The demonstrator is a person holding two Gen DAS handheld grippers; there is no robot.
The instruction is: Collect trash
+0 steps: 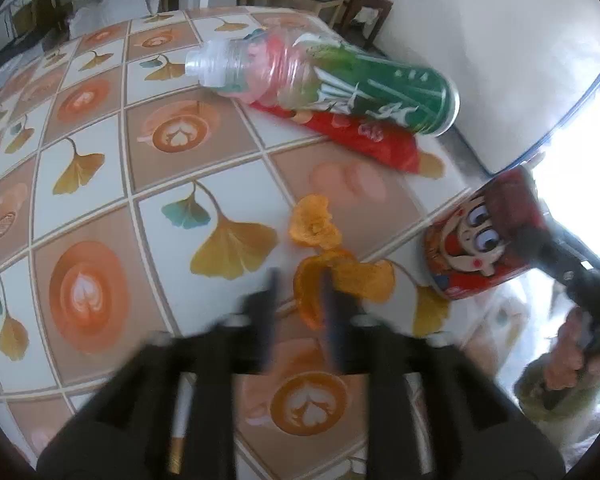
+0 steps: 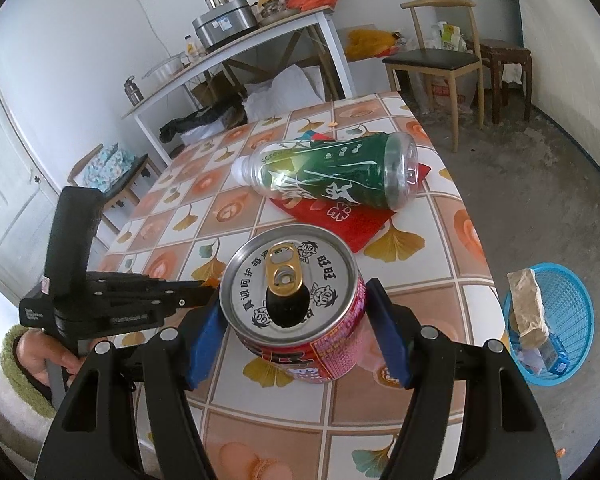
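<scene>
Two curled orange peels [image 1: 314,226] [image 1: 364,278] lie on the tiled tablecloth [image 1: 100,184]. My left gripper [image 1: 302,296] hovers over the nearer peel with its jaws apart; one edge of that peel lies between the blurred fingers, and nothing is pinched. In the right wrist view the left gripper [image 2: 208,290] reaches in from the left. My right gripper [image 2: 296,332] is shut on an opened red cartoon can [image 2: 292,272], a blue pad on each side. That can [image 1: 472,244] sits near the table's right edge. An empty green-labelled plastic bottle [image 2: 332,172] [image 1: 340,80] lies on a red wrapper [image 2: 340,220] [image 1: 364,136].
A blue mesh basket [image 2: 580,280] stands on the concrete floor right of the table, holding a brown block and scraps. A wooden chair [image 2: 432,60] and a stool stand beyond the table's far end. A white side table [image 2: 236,48] with pots is at the back.
</scene>
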